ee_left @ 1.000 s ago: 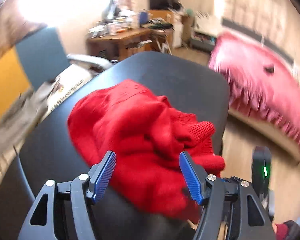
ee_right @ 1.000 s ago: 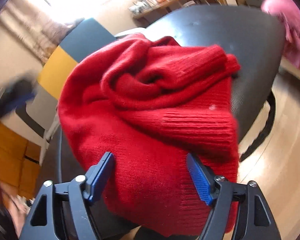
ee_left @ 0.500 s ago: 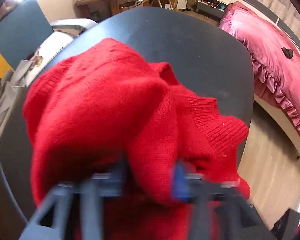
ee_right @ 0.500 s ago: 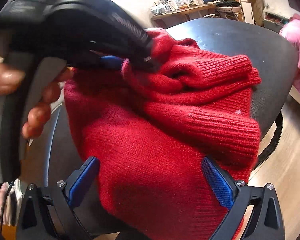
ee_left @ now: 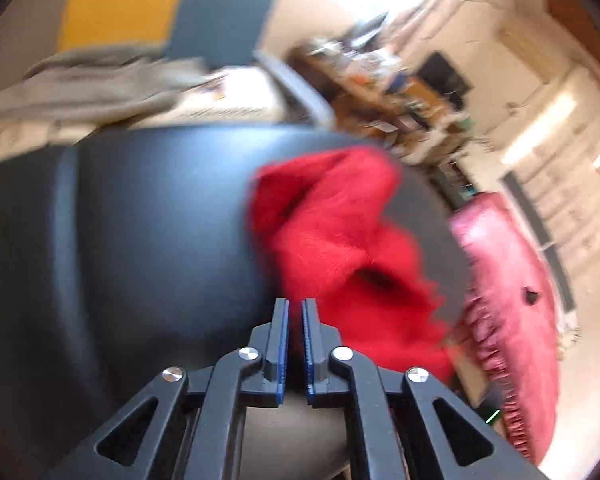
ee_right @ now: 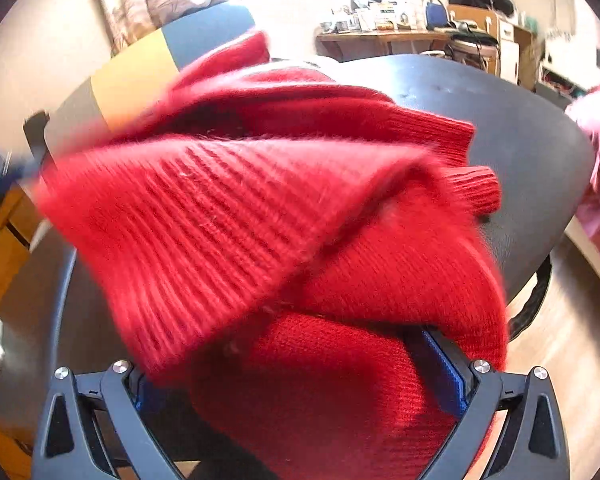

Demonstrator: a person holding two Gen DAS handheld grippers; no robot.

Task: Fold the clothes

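A red knit sweater (ee_right: 284,216) lies bunched on the black table (ee_right: 520,140). In the right wrist view its ribbed hem is stretched out to the left. My right gripper (ee_right: 296,380) is open and wide, with sweater folds draped between and over its fingers; only the right blue pad (ee_right: 440,368) shows clearly. In the left wrist view the sweater (ee_left: 340,240) runs from the table (ee_left: 140,240) up to my left gripper (ee_left: 294,308), whose jaws are shut with the fabric's edge meeting the tips. That view is blurred by motion.
A pink ruffled bed cover (ee_left: 512,300) lies to the right of the table. Beige cloth and papers (ee_left: 80,88) sit at the table's far left, below a yellow and blue chair back (ee_right: 140,72). A cluttered wooden desk (ee_right: 400,28) stands behind. Wooden floor (ee_right: 572,340) lies below right.
My left gripper went from open over the sweater to shut, and swung away left, drawing the hem out. The right gripper stayed open and now sits deeper under the folds.
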